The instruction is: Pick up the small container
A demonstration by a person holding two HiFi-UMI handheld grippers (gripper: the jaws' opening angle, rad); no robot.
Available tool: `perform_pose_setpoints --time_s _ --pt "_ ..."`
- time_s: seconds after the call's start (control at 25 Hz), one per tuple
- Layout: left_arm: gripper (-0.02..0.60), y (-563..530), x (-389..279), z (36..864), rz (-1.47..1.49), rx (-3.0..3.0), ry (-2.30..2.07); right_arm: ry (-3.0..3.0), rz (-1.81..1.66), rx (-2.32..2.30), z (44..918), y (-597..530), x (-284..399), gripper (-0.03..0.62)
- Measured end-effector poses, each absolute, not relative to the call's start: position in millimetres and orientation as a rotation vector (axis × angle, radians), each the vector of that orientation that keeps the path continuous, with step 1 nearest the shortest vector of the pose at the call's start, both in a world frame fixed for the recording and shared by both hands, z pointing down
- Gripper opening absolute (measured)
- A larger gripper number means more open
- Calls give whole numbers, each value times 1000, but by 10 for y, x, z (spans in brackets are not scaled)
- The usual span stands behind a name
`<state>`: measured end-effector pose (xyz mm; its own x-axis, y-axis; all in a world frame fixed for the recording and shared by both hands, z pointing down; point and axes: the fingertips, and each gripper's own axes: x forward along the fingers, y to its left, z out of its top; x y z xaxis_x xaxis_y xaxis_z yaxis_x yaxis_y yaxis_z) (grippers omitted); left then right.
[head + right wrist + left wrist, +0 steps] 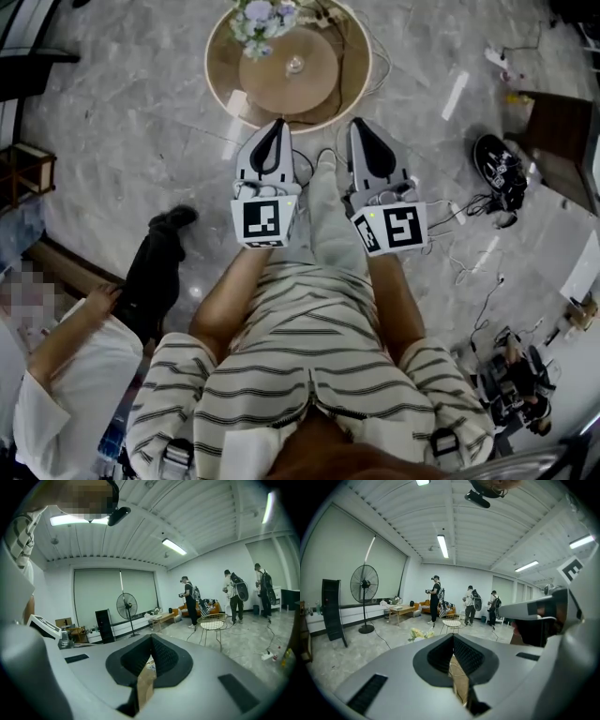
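Left tongs (277, 127) and right tongs (359, 127) are both closed and empty. Just ahead, the container (294, 65) sits on the round bench (221, 67), small and indistinct. The tongs' own bodies hide it in both gripper views.

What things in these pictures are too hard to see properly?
1. Small object in the middle of the round table: too tiny in the head view to say what it is.
2. That table in both gripper views: hidden behind the shut jaws; only a brown sliver shows.
3. Person in white, head view: cut off by the left edge.
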<state>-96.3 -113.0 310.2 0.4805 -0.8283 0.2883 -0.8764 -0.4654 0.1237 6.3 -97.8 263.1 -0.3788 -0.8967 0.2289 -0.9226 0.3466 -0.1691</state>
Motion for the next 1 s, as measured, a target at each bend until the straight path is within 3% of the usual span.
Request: perform_pose_setpoints --time_s 1.0 --pt "-2 -2053 -589 5170 468 2330 -1496 -2455 579 1550 4460 -1722 413 6"
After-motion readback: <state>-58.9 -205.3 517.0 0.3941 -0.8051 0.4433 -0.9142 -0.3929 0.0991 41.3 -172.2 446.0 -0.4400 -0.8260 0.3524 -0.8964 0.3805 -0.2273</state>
